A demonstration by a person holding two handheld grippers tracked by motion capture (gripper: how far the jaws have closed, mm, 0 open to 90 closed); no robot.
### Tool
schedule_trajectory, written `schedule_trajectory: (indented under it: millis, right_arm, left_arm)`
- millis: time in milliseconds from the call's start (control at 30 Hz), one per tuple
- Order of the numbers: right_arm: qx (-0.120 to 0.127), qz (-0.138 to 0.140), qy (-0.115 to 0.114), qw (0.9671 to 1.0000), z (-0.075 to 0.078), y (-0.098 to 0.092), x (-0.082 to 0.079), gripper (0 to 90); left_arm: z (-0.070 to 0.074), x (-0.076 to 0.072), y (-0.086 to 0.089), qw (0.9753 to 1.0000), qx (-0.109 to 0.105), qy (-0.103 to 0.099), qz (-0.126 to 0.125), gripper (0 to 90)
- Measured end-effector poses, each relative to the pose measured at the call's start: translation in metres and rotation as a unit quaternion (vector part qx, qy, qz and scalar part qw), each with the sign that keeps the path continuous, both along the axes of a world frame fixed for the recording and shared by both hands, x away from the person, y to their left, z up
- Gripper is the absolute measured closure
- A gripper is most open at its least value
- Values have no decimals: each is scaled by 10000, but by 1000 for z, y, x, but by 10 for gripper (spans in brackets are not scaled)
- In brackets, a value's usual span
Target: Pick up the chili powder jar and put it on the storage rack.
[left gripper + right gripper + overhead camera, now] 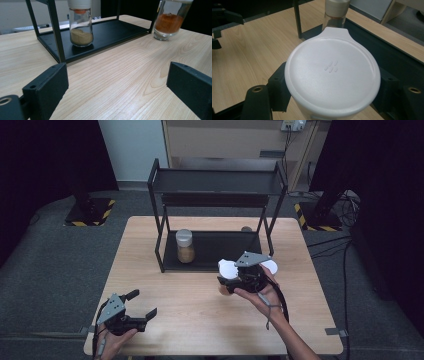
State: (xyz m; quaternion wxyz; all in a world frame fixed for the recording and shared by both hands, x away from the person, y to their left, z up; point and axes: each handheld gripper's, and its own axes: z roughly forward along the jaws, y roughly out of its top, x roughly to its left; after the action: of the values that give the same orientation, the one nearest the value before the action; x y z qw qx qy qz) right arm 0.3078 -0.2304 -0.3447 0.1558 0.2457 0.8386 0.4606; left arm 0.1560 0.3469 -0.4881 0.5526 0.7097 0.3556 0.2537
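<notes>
My right gripper (227, 279) (332, 85) is shut on a glass jar of orange powder (167, 22), with a jaw on each side just under its white tabbed lid (227, 268) (332, 75). The jar's base is at table level in front of the rack's right front post. A second jar with tan powder (185, 249) (80, 30) (334, 15) stands upright on the lower shelf of the black two-tier rack (215, 182) (112, 32) (367, 50), toward its left. My left gripper (145, 302) (120, 82) is open over bare wood near the table's front left corner.
The wooden table (200, 315) carries the rack at its back middle. A white round thing (270, 266) peeks out behind my right gripper, partly hidden. The rack's top shelf is bare. Dark floor, stands and cables surround the table.
</notes>
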Motion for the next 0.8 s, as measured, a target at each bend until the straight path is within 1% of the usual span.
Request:
schedule_trajectory:
  millis: [133,433,533,800]
  right_arm:
    - [44,17,50,10000,6,3,8,310]
    - [-28,-27,-36,10000,19,17,21,310]
    - [5,-115,-62,9999,25,22,27,310]
    - [-23,-193,-113,9997,33,34,42,310]
  left_arm:
    - [0,0,0,10000,0,4,-2,29]
    - [0,0,0,10000,-7,8,-9,29]
    - [-1,1,1,10000,-23,14,-13,29]
    - [-1,1,1,10000,-33,16,-20,29]
